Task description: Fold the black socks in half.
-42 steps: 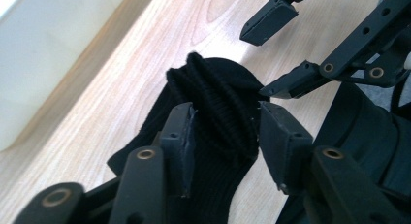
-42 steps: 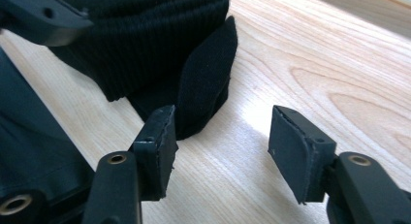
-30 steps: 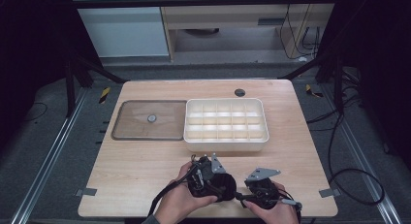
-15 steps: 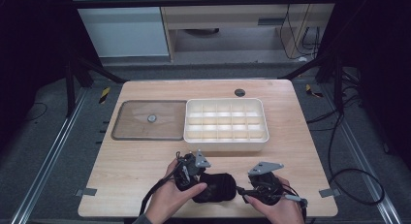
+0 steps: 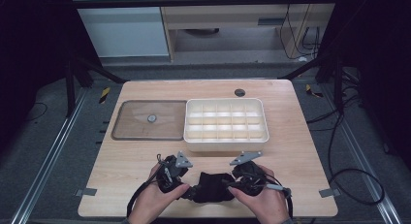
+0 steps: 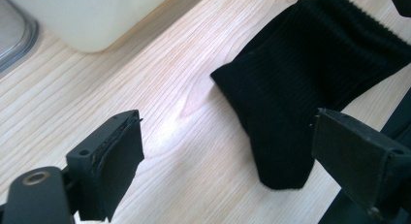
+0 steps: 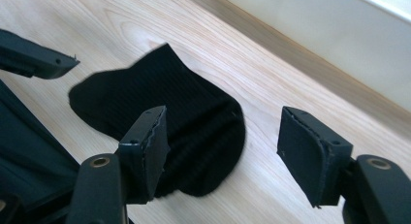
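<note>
A black ribbed sock (image 5: 213, 186) lies folded on the wooden table (image 5: 145, 166) near its front edge, between my two hands. My left gripper (image 5: 190, 189) is at its left end; its jaws opened wide and have just drawn in a little. In the left gripper view the left gripper (image 6: 228, 136) is open, with a corner of the sock (image 6: 300, 88) beside one pad, untouched. My right gripper (image 5: 230, 185) is at the sock's right end, its jaws just opening further. In the right gripper view the right gripper (image 7: 225, 127) is open over the sock (image 7: 179, 103) without pressing it.
A white box (image 5: 225, 124) with several compartments stands mid-table, just beyond the hands. A clear lid (image 5: 145, 120) with a small round knob lies to its left. A round hole (image 5: 239, 92) marks the far edge. The box wall (image 7: 339, 35) is close ahead.
My left hand has moved left, away from the right one, and let go of the sock. The right gripper has risen. The sock now lies flat between them.
</note>
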`<state>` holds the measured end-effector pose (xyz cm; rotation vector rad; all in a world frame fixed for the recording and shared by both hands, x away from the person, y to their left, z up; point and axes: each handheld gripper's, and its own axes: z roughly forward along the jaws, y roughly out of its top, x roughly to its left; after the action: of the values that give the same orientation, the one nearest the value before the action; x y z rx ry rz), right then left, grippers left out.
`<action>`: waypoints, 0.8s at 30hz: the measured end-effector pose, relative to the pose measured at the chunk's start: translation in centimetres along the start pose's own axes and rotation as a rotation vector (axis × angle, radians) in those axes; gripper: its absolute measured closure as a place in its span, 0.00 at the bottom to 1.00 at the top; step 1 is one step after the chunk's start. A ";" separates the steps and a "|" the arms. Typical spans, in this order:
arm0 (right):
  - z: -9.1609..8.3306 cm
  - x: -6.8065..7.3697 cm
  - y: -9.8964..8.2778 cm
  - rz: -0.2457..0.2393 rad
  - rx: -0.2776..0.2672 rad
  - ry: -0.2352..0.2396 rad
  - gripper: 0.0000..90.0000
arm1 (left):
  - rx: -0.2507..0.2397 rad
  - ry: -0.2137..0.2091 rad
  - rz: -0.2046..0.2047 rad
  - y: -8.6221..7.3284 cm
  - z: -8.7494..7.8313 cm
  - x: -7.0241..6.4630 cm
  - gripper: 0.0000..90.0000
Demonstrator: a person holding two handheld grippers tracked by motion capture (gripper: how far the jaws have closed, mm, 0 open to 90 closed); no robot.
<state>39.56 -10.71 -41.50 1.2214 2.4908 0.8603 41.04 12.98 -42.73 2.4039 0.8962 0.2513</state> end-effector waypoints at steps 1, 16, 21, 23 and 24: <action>0.1 0.2 0.3 -0.004 0.001 0.002 0.40 | -0.001 0.006 0.000 -0.2 -0.1 0.0 0.11; 2.3 0.9 2.7 -0.049 0.025 -0.005 0.47 | 0.010 0.011 0.044 -1.3 0.1 -0.7 0.16; 2.5 0.5 2.8 -0.044 0.029 -0.018 0.47 | 0.022 0.013 0.042 -1.2 0.6 -0.7 0.18; 2.7 0.4 2.6 -0.042 0.039 -0.018 0.47 | 0.023 0.010 0.043 -1.1 0.7 -0.8 0.18; 2.8 0.3 2.5 -0.041 0.044 -0.019 0.47 | 0.024 0.013 0.043 -1.1 0.8 -0.8 0.19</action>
<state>42.23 -8.19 -42.18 1.1827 2.5232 0.7835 40.06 12.82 -43.97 2.4489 0.8584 0.2735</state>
